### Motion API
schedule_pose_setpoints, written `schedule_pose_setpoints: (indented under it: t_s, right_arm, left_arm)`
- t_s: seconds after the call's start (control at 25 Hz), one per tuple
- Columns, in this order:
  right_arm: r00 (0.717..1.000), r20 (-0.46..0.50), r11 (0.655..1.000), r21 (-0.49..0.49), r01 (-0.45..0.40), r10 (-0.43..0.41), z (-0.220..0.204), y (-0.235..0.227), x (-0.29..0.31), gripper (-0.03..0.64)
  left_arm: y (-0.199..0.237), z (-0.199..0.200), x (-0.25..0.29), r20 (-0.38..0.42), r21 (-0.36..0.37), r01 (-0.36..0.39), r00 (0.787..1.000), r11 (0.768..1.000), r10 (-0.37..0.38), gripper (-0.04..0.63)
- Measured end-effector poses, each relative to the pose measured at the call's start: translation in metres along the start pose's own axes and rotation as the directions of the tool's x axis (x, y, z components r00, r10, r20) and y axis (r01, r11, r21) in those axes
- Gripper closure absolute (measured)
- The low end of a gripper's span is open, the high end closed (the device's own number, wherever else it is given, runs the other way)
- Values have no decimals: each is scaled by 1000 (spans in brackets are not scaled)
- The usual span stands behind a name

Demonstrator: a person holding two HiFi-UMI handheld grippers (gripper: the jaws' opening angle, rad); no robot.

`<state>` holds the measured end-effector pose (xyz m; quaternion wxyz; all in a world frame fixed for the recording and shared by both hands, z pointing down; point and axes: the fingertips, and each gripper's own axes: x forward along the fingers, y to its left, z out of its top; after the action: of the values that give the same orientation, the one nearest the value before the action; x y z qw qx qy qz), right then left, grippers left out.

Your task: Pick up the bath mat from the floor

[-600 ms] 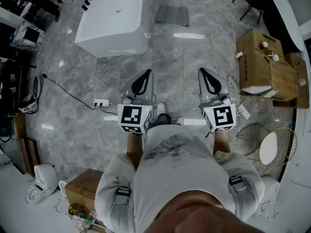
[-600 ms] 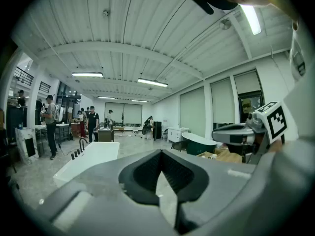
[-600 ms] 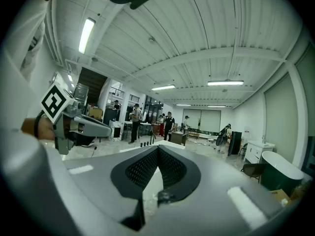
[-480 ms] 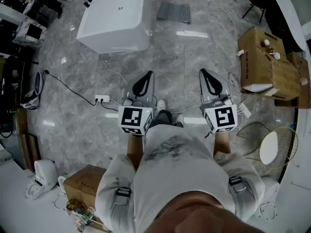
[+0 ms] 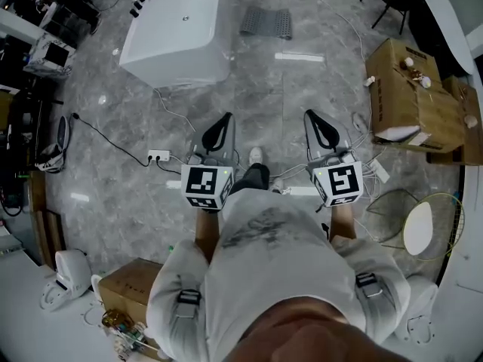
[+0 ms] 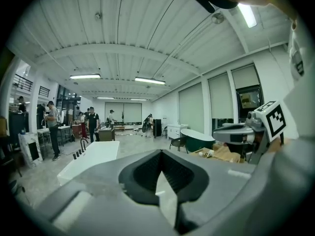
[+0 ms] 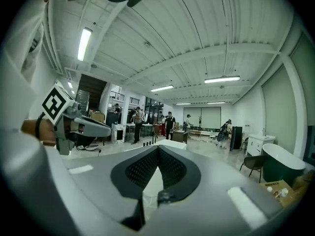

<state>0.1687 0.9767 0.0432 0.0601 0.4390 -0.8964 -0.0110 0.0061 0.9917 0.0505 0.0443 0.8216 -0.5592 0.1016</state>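
The bath mat (image 5: pixel 266 23) is a small grey perforated rectangle flat on the marble floor, far ahead, just right of the white bathtub (image 5: pixel 181 32). My left gripper (image 5: pixel 223 118) and right gripper (image 5: pixel 312 115) are held level at waist height, side by side, well short of the mat. Both are shut with nothing between the jaws. In the left gripper view the left gripper (image 6: pixel 160 154) points across the hall; the right gripper (image 7: pixel 156 149) does the same in its own view. Neither gripper view shows the mat.
A cardboard box (image 5: pixel 411 96) with small items stands at the right, a wire rack (image 5: pixel 423 225) near it. A power strip (image 5: pixel 157 157) and cables lie on the floor at the left. A second box (image 5: pixel 128 292) sits behind me. People stand far off (image 6: pixel 92 124).
The person has stepped forward a little: a shoe now shows ahead between the grippers. Both grippers stay shut and level.
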Motion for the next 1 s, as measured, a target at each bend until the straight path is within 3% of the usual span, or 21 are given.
schedule_pose_setpoints:
  t_s: [0.28, 1.0]
  right_arm:
    - [1000, -8, 1000, 23, 19, -19, -6, -24, 29, 615]
    - [995, -52, 997, -14, 79, -80, 11, -65, 209, 615]
  left_arm:
    - [11, 3, 38, -1, 14, 31, 1000, 999, -31, 592]
    - [142, 28, 175, 16, 9, 102, 995, 995, -102, 592]
